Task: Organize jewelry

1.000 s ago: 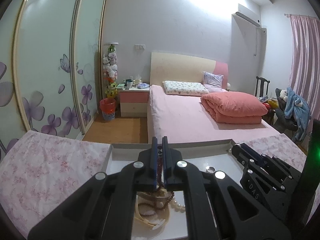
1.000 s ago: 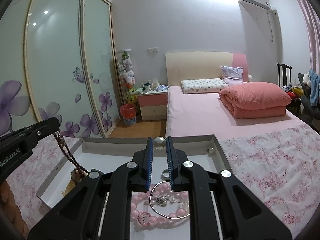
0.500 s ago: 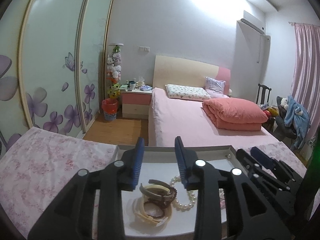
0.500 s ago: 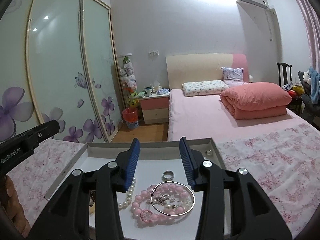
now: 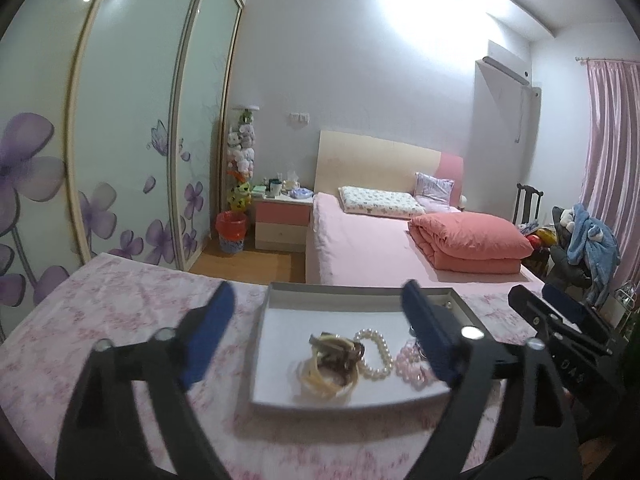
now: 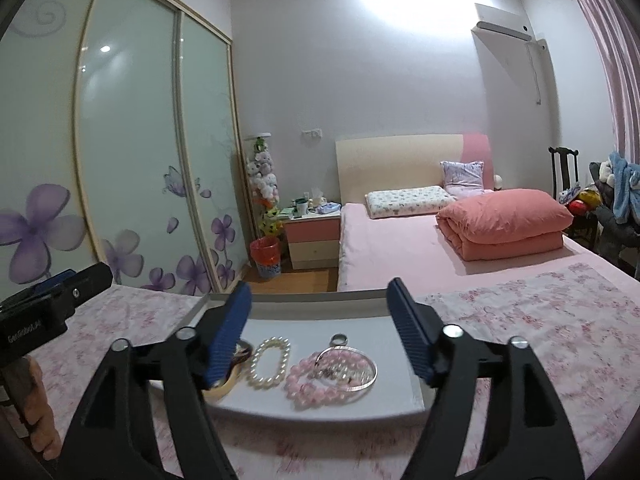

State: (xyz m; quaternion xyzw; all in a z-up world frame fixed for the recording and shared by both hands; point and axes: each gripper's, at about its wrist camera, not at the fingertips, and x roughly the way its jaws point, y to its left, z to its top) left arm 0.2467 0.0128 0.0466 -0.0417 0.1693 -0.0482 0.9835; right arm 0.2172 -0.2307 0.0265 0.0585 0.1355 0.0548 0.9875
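Note:
A shallow white tray (image 5: 276, 344) (image 6: 384, 394) sits on the floral pink cloth. In it lie a brown and cream bangle pile (image 5: 332, 364), a white pearl bracelet (image 5: 374, 354) (image 6: 270, 362), a pink bead bracelet (image 5: 410, 364) (image 6: 316, 380), a silver bangle (image 6: 354, 368) and a silver ring (image 6: 339, 339). My left gripper (image 5: 316, 312) is open wide and empty, raised above and before the tray. My right gripper (image 6: 320, 300) is open wide and empty too, above the tray's near side. The right gripper also shows at the right of the left wrist view (image 5: 560, 320).
The floral cloth (image 5: 132, 312) covers the table around the tray. Beyond are a pink bed (image 6: 400, 248), a bedside cabinet (image 6: 314, 236), a red bin (image 6: 266, 256) and sliding wardrobe doors (image 6: 128, 152). A chair with clothes (image 5: 580, 240) stands at the right.
Both grippers opened wide and drew back and up from the tray. The dark bead string the left held and the pearl the right held are released; the tray looks farther away.

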